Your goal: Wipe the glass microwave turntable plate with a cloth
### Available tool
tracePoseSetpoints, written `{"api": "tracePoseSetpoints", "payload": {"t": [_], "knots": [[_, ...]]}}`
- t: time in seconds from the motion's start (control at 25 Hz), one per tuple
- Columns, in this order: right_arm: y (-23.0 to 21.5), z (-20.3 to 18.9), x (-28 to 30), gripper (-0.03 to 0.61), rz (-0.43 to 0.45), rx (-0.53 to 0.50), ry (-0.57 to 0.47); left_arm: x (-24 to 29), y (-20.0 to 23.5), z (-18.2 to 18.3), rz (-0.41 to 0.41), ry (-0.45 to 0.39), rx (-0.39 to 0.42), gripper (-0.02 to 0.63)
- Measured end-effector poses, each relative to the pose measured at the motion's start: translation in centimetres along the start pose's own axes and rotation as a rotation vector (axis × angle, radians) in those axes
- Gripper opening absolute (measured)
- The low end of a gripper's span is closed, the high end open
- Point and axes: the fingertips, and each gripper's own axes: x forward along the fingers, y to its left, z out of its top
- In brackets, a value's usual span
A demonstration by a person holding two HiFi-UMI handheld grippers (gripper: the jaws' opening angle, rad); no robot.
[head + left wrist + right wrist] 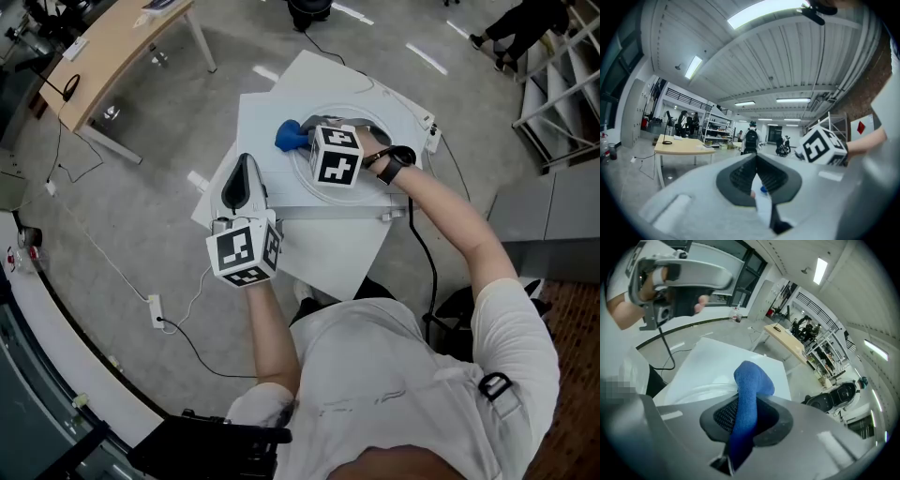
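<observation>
Currently right gripper (746,406) pinches blue cloth (747,394) at glass turntable plate (372,119); left gripper (244,161), jaws pressed together, stands apart, so the unbraced plate may skid under wiping.

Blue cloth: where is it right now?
The blue cloth is clamped in the right gripper, at the left edge of the glass plate on the white table in the head view.

- The glass plate (373,124) is round and clear. It is laid flat on the white tabletop (328,253).
- The cloth (746,394) is blue and soft. It is bunched up and pinched tight in the right claw (740,423). Its end is stuck out by the plate's edge.
</observation>
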Motion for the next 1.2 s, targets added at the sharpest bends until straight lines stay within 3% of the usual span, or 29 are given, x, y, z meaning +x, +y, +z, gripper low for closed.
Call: {"api": "tracePoseSetpoints", "payload": {"t": [0.2,0.4,0.52,0.72,0.96,1.2], "knots": [[-6.8,-5.2,1.5,0.055,-0.097,0.141,0.06,1.3,-0.7,-1.4,-0.01,0.028,0.048,0.003],[-9.9,-12.5,-1.1,0.055,-0.165,0.285,0.141,2.5,-1.4,-1.6,-0.06,0.036,0.053,0.003],[-8.7,-16.2,-3.4,0.055,-0.176,0.337,0.187,3.6,-2.7,-1.7,-0.112,0.048,0.035,0.003],[-3.0,-20.5,-7.4,0.055,-0.161,0.356,0.246,4.3,-6.9,-1.8,-0.211,0.043,0.031,0.003],[5.3,-19.2,-10.5,0.055,-0.032,0.373,0.197,4.0,-9.9,-1.5,-0.283,0.029,0.049,0.003],[11.2,-12.4,-11.0,0.055,0.09,0.295,0.101,2.9,-9.6,-0.4,-0.287,0.024,0.041,0.003]]}}
